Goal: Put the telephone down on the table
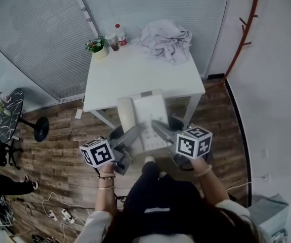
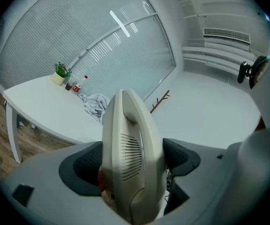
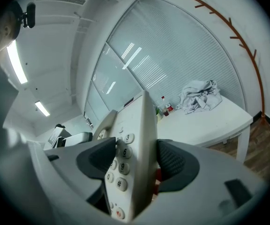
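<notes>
Telephone (image 1: 146, 116) is held in the air between both grippers, short of the table's (image 1: 130, 77) near edge and over the wood floor, not yet above the tabletop.

Left gripper (image 2: 132, 162) is clamped on the handset side, pads pressed to the casing. Right gripper (image 3: 134, 161) is closed on the keypad edge, buttons showing beside the jaw.

Judgement: carry it forward level, both grippers moving as one — uneven travel could twist the body or tip the handset off its cradle. Aim for the bare near half, well clear of the crumpled cloth (image 1: 164, 38), bottle (image 1: 120, 34) and plant (image 1: 97, 45). Let the base sit flat before easing the grip.
</notes>
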Motion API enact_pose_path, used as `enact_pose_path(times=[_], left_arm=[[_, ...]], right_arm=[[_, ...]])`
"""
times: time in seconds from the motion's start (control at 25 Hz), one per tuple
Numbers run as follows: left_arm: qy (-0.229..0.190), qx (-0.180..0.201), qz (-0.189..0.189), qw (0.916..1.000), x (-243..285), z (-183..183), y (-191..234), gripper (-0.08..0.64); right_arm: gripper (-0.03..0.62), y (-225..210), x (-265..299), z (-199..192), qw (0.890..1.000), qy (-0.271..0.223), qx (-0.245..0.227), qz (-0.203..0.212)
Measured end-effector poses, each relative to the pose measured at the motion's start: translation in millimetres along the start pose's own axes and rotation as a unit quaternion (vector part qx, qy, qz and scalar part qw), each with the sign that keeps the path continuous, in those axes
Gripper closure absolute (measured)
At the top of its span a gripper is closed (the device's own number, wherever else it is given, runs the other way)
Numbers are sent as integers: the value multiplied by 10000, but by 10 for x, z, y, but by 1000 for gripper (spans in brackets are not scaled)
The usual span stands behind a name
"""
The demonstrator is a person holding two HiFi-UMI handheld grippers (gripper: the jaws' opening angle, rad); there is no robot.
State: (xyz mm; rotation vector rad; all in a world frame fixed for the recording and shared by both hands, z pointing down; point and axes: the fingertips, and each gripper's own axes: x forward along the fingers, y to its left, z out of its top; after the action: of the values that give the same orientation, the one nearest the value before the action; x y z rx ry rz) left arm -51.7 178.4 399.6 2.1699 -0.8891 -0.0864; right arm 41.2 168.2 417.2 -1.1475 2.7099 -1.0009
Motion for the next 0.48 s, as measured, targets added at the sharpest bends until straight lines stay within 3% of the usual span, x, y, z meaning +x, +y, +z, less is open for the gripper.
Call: enact_pose_path(times=[0.32,0.48], left_arm=[[60,-81,-18,9999,257,381,375,160],[59,-41,-78,9999,271,360,392,160]], right_arm=[[316,-224,484,239,10000,57,55,-61],[316,-236,467,227,9999,19,35,-98]])
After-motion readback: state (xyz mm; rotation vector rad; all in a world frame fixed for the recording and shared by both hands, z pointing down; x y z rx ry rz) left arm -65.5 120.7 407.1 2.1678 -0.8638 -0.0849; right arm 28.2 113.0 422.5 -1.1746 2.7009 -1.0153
